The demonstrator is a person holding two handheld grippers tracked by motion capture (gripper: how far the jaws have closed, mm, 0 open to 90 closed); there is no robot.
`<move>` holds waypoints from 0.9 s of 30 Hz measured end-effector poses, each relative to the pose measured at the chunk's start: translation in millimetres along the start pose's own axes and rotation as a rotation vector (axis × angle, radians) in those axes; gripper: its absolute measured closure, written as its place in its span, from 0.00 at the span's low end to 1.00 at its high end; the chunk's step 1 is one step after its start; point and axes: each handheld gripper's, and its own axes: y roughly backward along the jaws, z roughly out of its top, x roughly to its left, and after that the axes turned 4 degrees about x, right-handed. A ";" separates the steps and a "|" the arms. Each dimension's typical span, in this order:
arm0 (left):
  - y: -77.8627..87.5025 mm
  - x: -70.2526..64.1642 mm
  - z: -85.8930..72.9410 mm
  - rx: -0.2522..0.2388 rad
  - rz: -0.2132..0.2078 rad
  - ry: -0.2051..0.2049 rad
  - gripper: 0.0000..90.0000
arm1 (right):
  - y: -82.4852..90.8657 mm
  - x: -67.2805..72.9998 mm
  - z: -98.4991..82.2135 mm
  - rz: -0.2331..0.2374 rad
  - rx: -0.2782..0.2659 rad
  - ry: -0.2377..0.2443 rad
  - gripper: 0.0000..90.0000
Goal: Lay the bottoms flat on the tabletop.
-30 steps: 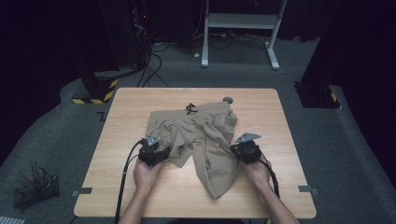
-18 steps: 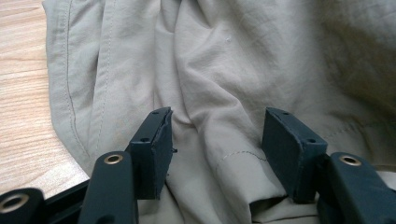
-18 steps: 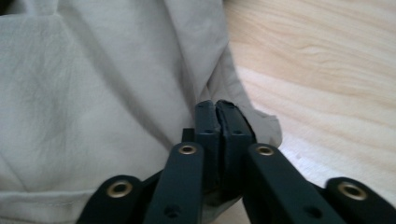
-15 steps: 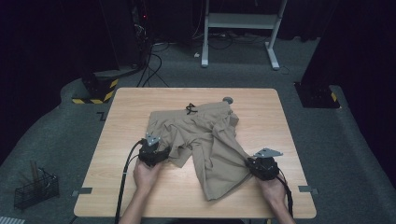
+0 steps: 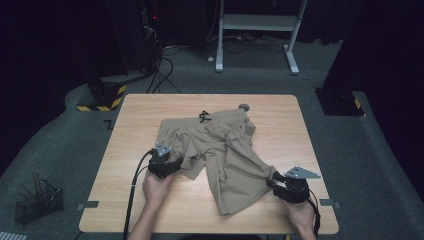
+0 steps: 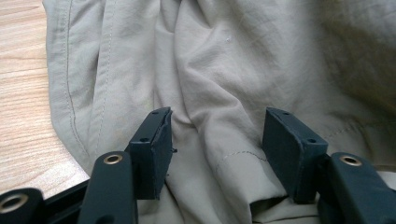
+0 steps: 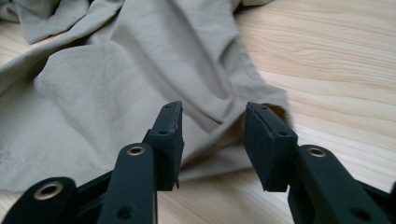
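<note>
Khaki shorts (image 5: 220,155) hide table (image 5: 300,125); left hand-held gripper (image 5: 163,165) open, right hand-held gripper (image 5: 276,181) just opening, empty.

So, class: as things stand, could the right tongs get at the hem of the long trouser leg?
Probably yes: the right tongs stand open right at the trouser leg hem, with bare table around it and nothing between.

Both grippers, left gripper (image 5: 172,165) and right gripper (image 5: 274,179), look black, each with 2 brass-riveted jaws, a grey triangular plate, seemingly black cable.
</note>
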 end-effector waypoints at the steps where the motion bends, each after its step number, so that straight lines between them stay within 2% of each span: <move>1: 0.0 0.0 0.0 0.000 0.000 0.000 0.47 | 3.1 -1.1 -1.6 -0.008 -0.009 -0.007 0.63; 5: 0.0 -0.1 -0.1 0.000 0.002 0.001 0.47 | 11.4 -3.3 0.8 -0.025 -0.045 -0.005 0.63; 9: 0.0 0.0 -0.1 0.000 0.001 0.002 0.47 | 5.9 -2.6 13.1 -0.020 -0.048 0.021 0.63; 14: -0.1 -0.1 -0.1 -0.001 0.002 0.003 0.47 | -15.6 2.6 36.6 -0.016 -0.027 0.083 0.63; 16: 0.0 -0.2 -0.1 -0.001 0.002 0.002 0.47 | -24.1 4.7 47.5 0.002 -0.027 0.094 0.63; 18: 0.0 -0.1 -0.1 -0.001 0.001 0.003 0.47 | -36.7 5.6 58.3 0.001 -0.003 0.113 0.63; 22: 0.0 -0.2 -0.1 -0.001 0.002 0.002 0.47 | -66.5 2.3 72.5 -0.012 0.049 0.109 0.63; 24: 0.0 -0.2 -0.1 -0.001 0.002 0.003 0.47 | -80.7 0.5 75.8 -0.012 0.084 0.099 0.71; 26: 0.1 -0.1 -0.1 0.000 0.002 0.001 0.47 | -90.0 -1.1 76.8 -0.014 0.119 0.105 0.88; 27: 0.1 -0.2 -0.1 0.000 0.002 0.000 0.47 | -91.7 -2.2 75.8 0.000 0.123 0.100 0.95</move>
